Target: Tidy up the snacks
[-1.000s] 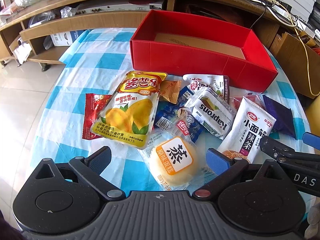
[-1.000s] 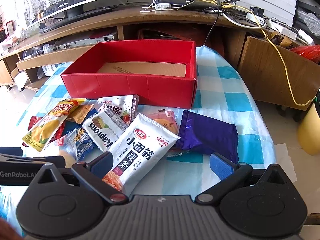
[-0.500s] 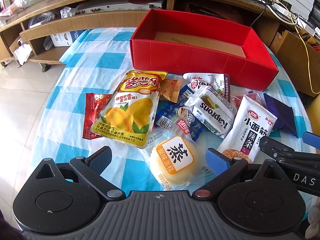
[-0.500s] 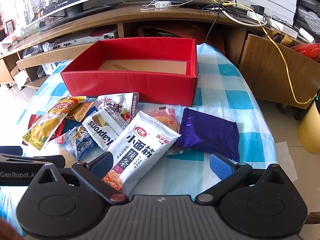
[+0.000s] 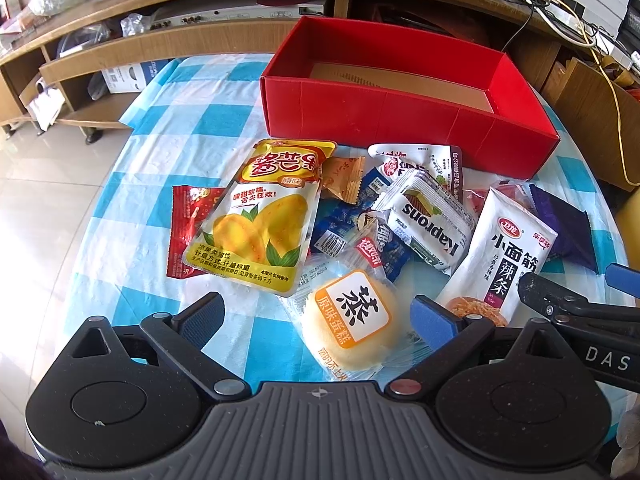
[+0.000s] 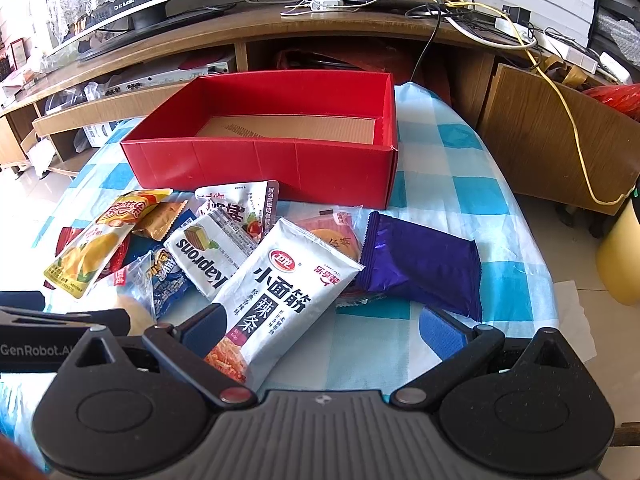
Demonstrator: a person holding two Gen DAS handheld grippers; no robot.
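An empty red box [image 5: 404, 116] [image 6: 264, 164] stands at the back of the checked table. Before it lies a pile of snacks: a yellow mango pouch [image 5: 260, 216], a Kaprons wafer pack [image 5: 432, 220] [image 6: 208, 252], a white spicy-strip pack [image 5: 504, 256] [image 6: 288, 292], a purple packet [image 6: 420, 264], and a round steamed cake [image 5: 352, 324]. My left gripper [image 5: 316, 316] is open, its jaws either side of the cake. My right gripper [image 6: 324, 328] is open over the near end of the white pack.
The blue-and-white checked tablecloth [image 5: 168, 152] drops off at the left and right edges. A wooden TV bench [image 6: 280, 40] with cables stands behind the box. The right gripper's finger [image 5: 560, 304] shows at the right of the left wrist view.
Both grippers have moved forward and lower towards the snack pile. The snacks and the box have not moved.
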